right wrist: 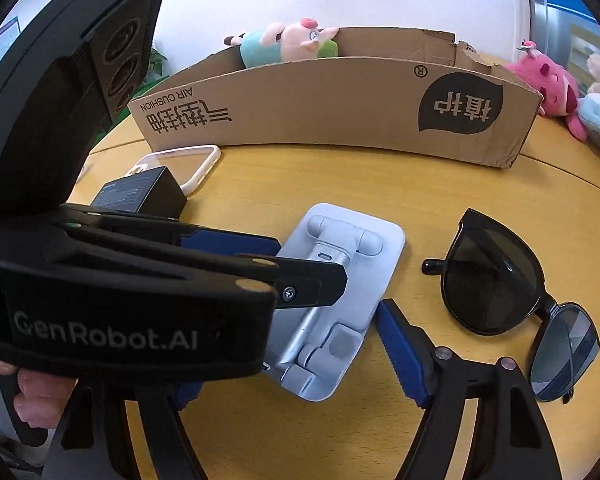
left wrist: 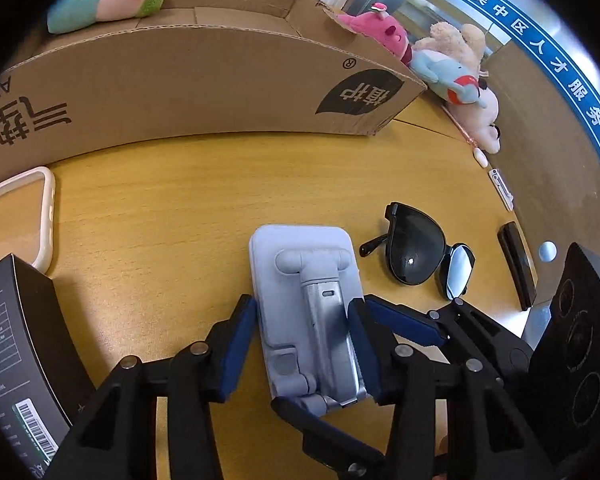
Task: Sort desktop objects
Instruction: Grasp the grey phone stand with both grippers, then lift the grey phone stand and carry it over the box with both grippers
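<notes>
A folded pale blue phone stand (left wrist: 308, 320) lies flat on the wooden table (left wrist: 160, 208). My left gripper (left wrist: 302, 344) straddles it, with both blue pads against its long sides. It also shows in the right wrist view (right wrist: 340, 292). My right gripper (right wrist: 300, 344) is open around the stand's near end; its right finger (right wrist: 400, 352) stands just beside the stand, its left finger is hidden behind the left gripper's body (right wrist: 140, 292). Black folded sunglasses (left wrist: 420, 252) (right wrist: 508, 292) lie right of the stand.
A long cardboard box (left wrist: 204, 80) (right wrist: 340, 104) stands behind, with plush toys (left wrist: 452, 68) beside it and a pig plush (right wrist: 288, 42) in it. A clear phone case (left wrist: 32, 216) (right wrist: 184, 164) and a black box (left wrist: 16, 352) (right wrist: 140, 192) lie left. Small items (left wrist: 516, 264) sit near the right edge.
</notes>
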Demonstrator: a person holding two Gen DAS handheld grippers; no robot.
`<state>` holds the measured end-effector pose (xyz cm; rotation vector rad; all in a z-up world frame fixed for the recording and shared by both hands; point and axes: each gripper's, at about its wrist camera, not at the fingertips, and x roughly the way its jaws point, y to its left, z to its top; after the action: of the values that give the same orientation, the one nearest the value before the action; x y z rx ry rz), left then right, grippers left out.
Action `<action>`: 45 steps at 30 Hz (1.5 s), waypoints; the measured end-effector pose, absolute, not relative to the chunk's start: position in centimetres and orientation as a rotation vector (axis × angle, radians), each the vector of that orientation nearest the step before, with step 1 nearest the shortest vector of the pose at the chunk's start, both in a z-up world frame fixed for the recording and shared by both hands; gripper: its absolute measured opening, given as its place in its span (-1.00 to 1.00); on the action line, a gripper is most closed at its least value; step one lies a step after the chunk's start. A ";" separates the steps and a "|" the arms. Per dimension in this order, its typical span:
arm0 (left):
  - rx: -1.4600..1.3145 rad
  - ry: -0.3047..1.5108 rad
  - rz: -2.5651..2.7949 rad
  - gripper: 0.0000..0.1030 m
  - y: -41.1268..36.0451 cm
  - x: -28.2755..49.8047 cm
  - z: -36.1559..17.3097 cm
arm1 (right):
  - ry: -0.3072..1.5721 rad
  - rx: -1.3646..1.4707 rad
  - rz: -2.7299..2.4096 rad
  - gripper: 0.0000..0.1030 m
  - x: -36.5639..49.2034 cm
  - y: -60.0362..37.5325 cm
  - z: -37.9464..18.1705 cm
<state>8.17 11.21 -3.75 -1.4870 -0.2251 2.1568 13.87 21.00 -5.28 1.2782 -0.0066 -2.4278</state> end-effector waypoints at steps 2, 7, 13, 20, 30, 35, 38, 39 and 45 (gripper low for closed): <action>-1.486 -0.231 2.164 -0.10 11.0 8.2 -3.7 | -0.042 1.265 -2.425 0.38 14.0 21.4 -5.1; -1.469 -0.258 2.192 -0.29 10.0 8.4 -2.9 | -0.060 1.258 -2.439 -0.03 13.4 22.1 -4.1; -1.477 -0.297 2.137 -0.80 9.8 7.9 -3.2 | -0.069 1.311 -2.398 0.09 12.2 21.3 -4.8; -1.556 -0.300 2.234 -0.11 8.9 7.4 -3.3 | -0.074 1.326 -2.390 0.56 12.5 21.4 -5.2; -1.520 -0.188 2.226 0.34 11.0 8.3 -3.7 | 0.115 1.279 -2.431 0.58 14.4 18.7 -5.7; -1.511 -0.156 2.213 0.03 11.2 8.7 -3.7 | 0.090 1.269 -2.443 0.33 13.8 19.0 -5.3; -1.498 -0.156 2.222 0.02 11.2 9.2 -3.4 | 0.086 1.256 -2.452 0.32 13.9 19.0 -5.2; -1.491 -0.155 2.226 0.02 11.2 9.3 -3.2 | 0.077 1.245 -2.457 0.32 14.0 19.1 -5.1; -1.380 -0.154 2.298 0.02 10.7 9.2 -0.2 | 0.059 1.165 -2.492 0.32 13.9 19.0 -2.6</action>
<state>9.23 10.70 -0.20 -1.3797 -0.1540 2.2984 13.87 18.99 -2.63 1.1645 0.0590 -2.4920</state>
